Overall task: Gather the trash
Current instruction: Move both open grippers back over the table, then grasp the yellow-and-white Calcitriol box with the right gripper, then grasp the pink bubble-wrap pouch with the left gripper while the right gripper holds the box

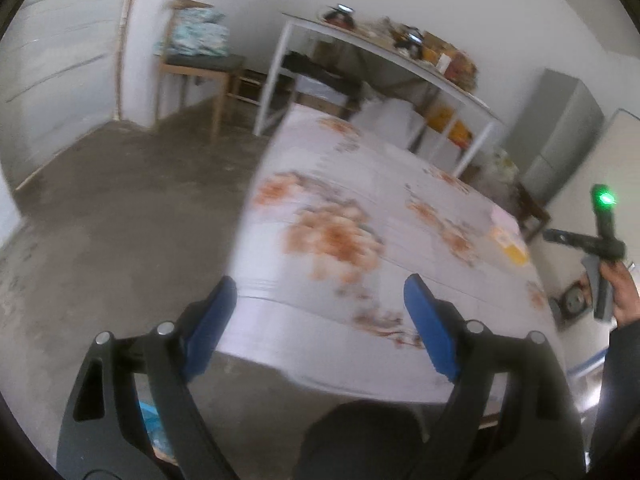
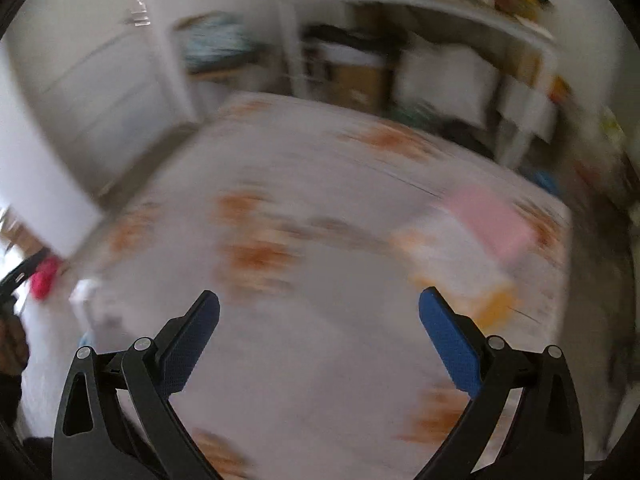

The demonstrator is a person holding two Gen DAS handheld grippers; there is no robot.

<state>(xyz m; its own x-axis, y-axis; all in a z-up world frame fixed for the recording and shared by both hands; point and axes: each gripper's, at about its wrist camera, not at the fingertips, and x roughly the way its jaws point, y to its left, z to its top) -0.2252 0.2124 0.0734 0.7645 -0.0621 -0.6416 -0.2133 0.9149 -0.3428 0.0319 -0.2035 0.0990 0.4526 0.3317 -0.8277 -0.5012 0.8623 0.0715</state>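
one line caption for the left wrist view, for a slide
Open left tongs hover empty above a floral tablecloth, with flat pink and yellow items near its far edge.

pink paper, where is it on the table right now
The pink paper lies flat near the far right corner of the floral tablecloth, touching an orange and white packet just nearer the camera.

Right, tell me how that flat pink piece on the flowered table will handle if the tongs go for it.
The pink piece looks thin and flat, probably paper: likely light and floppy. Lying flush on the tablecloth, its edge may be hard to catch. A push would probably slide it, not tip it. Blur hides detail.
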